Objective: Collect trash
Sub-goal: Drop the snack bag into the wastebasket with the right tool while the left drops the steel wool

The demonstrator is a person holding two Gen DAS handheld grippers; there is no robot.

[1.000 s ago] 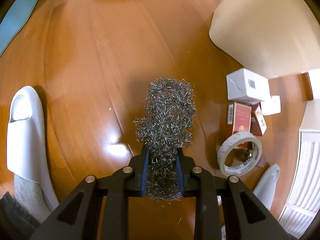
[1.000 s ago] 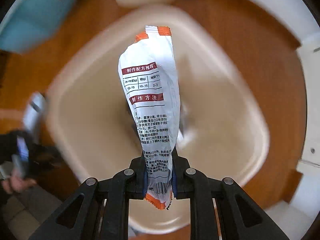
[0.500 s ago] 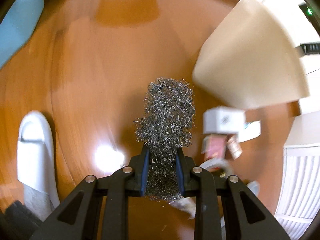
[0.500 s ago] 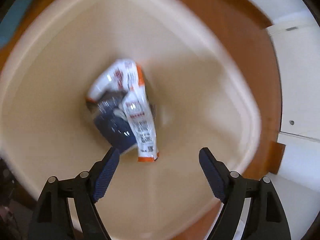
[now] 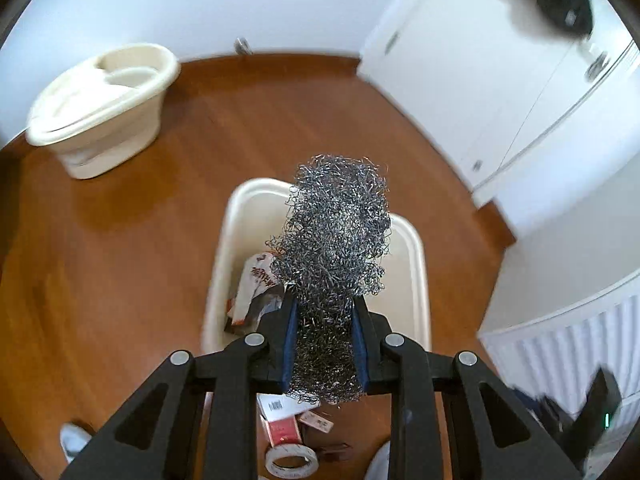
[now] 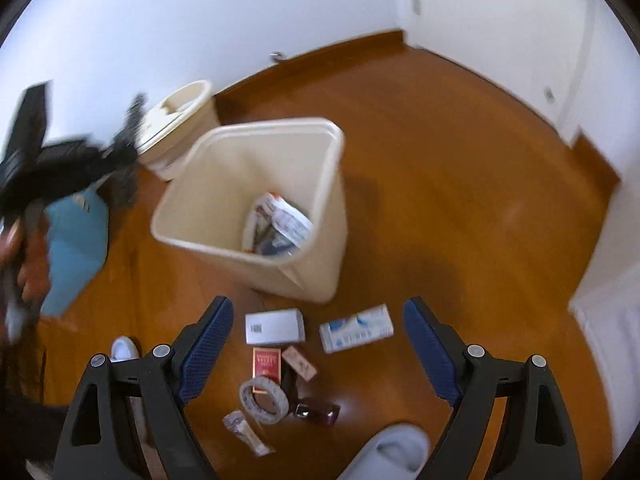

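The left gripper [image 5: 323, 332] is clamped on a wad of steel wool [image 5: 338, 240], now hanging over the open cream bin [image 5: 414, 280]; a second ago it was over bare floor with the bin off to the side, so this piece looks ready to drop. The right gripper [image 6: 318, 344] is opening wide with nothing between its jaws; the white-and-orange packet [image 6: 282, 220] it gripped 1 second ago lies at the bottom of the bin, so that item is collected.

Only the right wrist view shows the remaining litter clearly: a white box [image 6: 274, 326], a blue-and-white pack [image 6: 356, 328], a red carton [image 6: 266, 362] and a tape roll [image 6: 264, 400] on the floor just in front of the bin. The left view shows a second lidded bin [image 5: 100, 108] more clearly.
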